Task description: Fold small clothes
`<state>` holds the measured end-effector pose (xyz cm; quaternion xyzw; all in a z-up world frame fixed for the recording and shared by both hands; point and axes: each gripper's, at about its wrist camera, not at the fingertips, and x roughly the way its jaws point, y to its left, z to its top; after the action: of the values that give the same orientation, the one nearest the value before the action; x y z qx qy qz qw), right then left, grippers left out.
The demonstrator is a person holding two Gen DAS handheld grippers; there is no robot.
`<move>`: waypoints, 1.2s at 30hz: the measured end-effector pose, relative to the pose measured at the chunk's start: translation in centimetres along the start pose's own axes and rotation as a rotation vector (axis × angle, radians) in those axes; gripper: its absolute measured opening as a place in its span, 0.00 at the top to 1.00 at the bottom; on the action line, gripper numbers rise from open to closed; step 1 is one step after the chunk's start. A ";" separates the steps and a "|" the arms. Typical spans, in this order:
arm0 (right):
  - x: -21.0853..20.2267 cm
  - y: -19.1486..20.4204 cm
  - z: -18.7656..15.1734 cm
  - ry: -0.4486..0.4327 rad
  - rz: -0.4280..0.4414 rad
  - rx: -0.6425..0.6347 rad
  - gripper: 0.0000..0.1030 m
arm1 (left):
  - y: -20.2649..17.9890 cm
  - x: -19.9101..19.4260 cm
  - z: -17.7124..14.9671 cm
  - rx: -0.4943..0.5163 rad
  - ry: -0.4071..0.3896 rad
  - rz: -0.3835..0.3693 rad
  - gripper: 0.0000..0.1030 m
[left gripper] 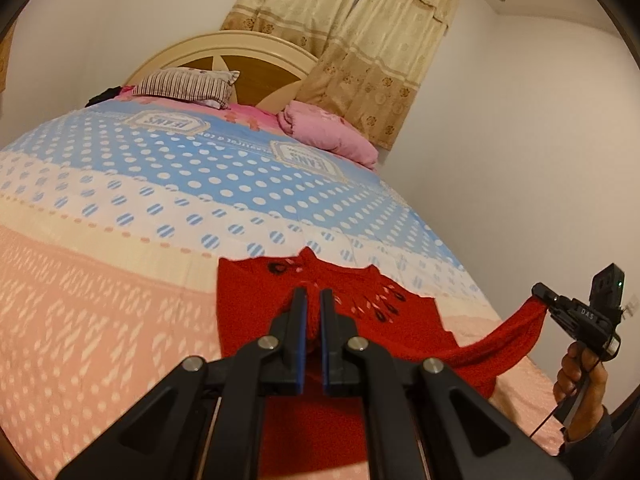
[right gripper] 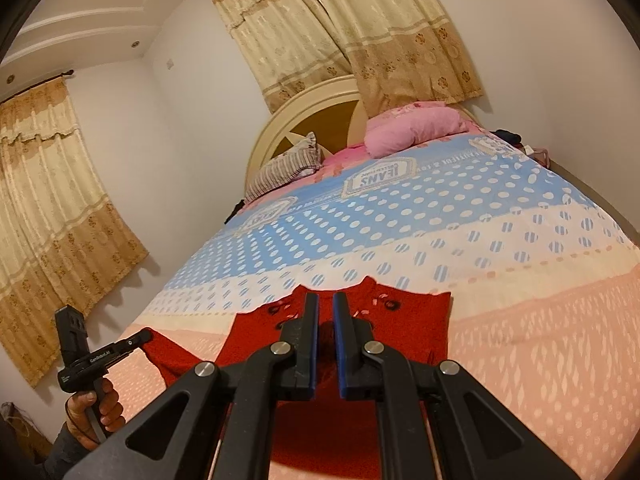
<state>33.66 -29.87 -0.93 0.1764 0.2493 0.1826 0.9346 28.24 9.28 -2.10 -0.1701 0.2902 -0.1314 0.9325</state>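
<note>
A small red knitted garment [left gripper: 256,292] with dark embroidered flowers lies partly on the bed, its near edge lifted. In the left wrist view my left gripper [left gripper: 314,294] is shut, with red fabric pinched between its blue pads. At the right of that view my right gripper [left gripper: 540,293], held by a hand [left gripper: 580,372], grips a stretched corner of the garment. From the right wrist view the garment [right gripper: 420,328] spreads ahead, and my right gripper [right gripper: 326,298] is shut on its red cloth. My left gripper [right gripper: 146,336] at the left holds the other corner.
The bed carries a quilt [left gripper: 180,184] banded in blue dots, white and peach. A striped pillow [left gripper: 188,86] and a pink bundle [left gripper: 328,128] lie by the cream headboard [left gripper: 248,46]. Beige curtains [left gripper: 360,48] hang behind. A white wall [left gripper: 520,160] runs along the right.
</note>
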 end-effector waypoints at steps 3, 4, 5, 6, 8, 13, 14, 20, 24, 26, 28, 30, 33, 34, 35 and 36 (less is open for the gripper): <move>2.8 -1.4 0.3 0.031 -0.023 0.025 0.94 | 0.4 2.3 0.5 0.012 0.025 0.027 0.95; 3.5 -1.7 0.3 0.039 -0.027 0.033 0.94 | 0.7 3.1 0.6 0.012 0.033 0.037 0.95; 4.5 -2.3 0.2 0.052 -0.033 0.043 0.94 | 0.9 3.5 0.6 0.011 0.038 0.043 0.95; 5.1 -2.6 0.0 0.060 -0.037 0.046 0.94 | 1.3 4.1 0.7 0.007 0.046 0.049 0.95; 6.6 -3.4 -0.2 0.082 -0.049 0.049 0.94 | 1.8 5.0 0.9 0.006 0.056 0.062 0.95; 9.8 -5.4 0.0 0.111 -0.082 0.072 0.94 | 2.4 8.0 1.8 0.017 0.085 0.089 0.95; 10.5 -5.8 0.1 0.117 -0.090 0.079 0.94 | 2.3 8.9 2.0 0.025 0.091 0.099 0.95; 15.4 -7.9 0.6 0.154 -0.186 0.068 0.94 | 2.3 14.2 2.0 0.086 0.150 0.170 0.95; 18.6 -9.7 0.3 0.211 -0.225 0.091 0.93 | 3.5 16.4 1.6 0.074 0.175 0.273 0.89; 19.1 -10.2 -0.2 0.218 -0.287 0.096 0.88 | 4.8 16.0 1.5 0.018 0.171 0.305 0.88; 18.6 -10.2 -0.6 0.213 -0.277 0.102 0.61 | 5.7 15.1 1.3 -0.024 0.173 0.289 0.77; 17.4 -9.6 -1.4 0.196 -0.255 0.080 0.45 | 6.0 13.6 0.8 -0.018 0.167 0.307 0.58; 16.5 -7.6 -2.3 0.221 -0.271 -0.017 0.45 | 5.3 12.1 -0.3 0.054 0.151 0.337 0.47; 16.7 -6.9 -2.6 0.247 -0.264 -0.049 0.45 | 5.1 11.9 -0.8 0.080 0.161 0.338 0.46; 17.2 -5.9 -3.0 0.294 -0.261 -0.093 0.45 | 4.9 12.1 -1.0 0.098 0.176 0.339 0.45; 17.7 -5.3 -3.2 0.324 -0.267 -0.123 0.45 | 4.6 12.3 -1.3 0.115 0.189 0.349 0.45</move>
<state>47.62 -26.12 -12.92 0.0525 0.4059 0.0979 0.9071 37.97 8.89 -11.00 -0.0505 0.3936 0.0001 0.9179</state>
